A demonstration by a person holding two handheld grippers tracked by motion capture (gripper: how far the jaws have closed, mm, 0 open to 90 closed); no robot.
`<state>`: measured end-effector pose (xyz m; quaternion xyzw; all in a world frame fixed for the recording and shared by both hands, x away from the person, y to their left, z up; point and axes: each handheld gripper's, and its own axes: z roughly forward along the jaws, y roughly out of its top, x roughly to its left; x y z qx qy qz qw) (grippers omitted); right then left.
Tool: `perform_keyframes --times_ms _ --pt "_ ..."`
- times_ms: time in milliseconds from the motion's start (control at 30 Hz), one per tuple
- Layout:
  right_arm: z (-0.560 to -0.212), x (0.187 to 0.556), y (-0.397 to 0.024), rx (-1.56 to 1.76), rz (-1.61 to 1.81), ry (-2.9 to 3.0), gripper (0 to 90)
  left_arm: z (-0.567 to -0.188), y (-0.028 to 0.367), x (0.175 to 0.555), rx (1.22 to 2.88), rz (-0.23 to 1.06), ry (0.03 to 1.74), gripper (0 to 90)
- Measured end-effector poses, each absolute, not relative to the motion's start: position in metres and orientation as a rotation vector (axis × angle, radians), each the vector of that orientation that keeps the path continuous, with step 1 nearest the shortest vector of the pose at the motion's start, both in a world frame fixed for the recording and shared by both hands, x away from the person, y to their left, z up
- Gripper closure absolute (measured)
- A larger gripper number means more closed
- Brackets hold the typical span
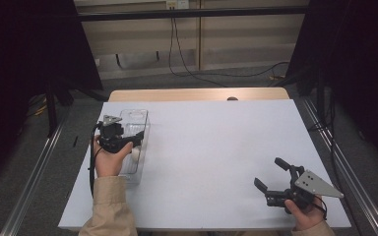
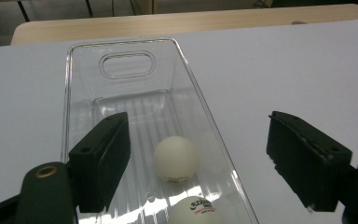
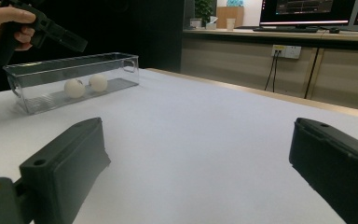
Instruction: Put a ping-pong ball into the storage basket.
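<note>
We judge the work of putting table-tennis balls into the clear plastic bin (image 2: 135, 84) to be well along: two white balls already lie on its ribbed floor, one (image 2: 175, 157) nearer the middle and a second (image 2: 192, 212) with printed lettering closer to the near end, and in the right gripper view they sit side by side, near each other. The left gripper (image 2: 198, 158) hangs over the bin with its jaws parted and nothing between them, so we take it that a ball has been let go there. The right gripper (image 3: 200, 172) sits well apart over the bare white worktop (image 1: 216, 147), jaws wide and empty. We see no further balls on the worktop, so little may be left. In the high view the left hand (image 1: 109, 160) covers much of the bin, the nearer ball is cut off by the frame's lower edge in the left gripper view, and its print is too small to read.
</note>
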<state>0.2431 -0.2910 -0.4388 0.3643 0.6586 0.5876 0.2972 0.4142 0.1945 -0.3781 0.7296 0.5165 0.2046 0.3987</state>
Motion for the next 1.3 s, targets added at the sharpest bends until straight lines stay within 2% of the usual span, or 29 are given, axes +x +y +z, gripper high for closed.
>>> perform_keyframes --times_ms 867,1300 --pt "-0.439 0.243 -0.291 0.967 1.562 1.752 3.0 -0.377 0.191 0.39 1.807 0.501 1.205 7.2" --pt "-0.439 0.243 -0.291 0.961 1.56 1.751 3.0 -0.383 0.189 0.378 1.78 0.495 1.143 7.0"
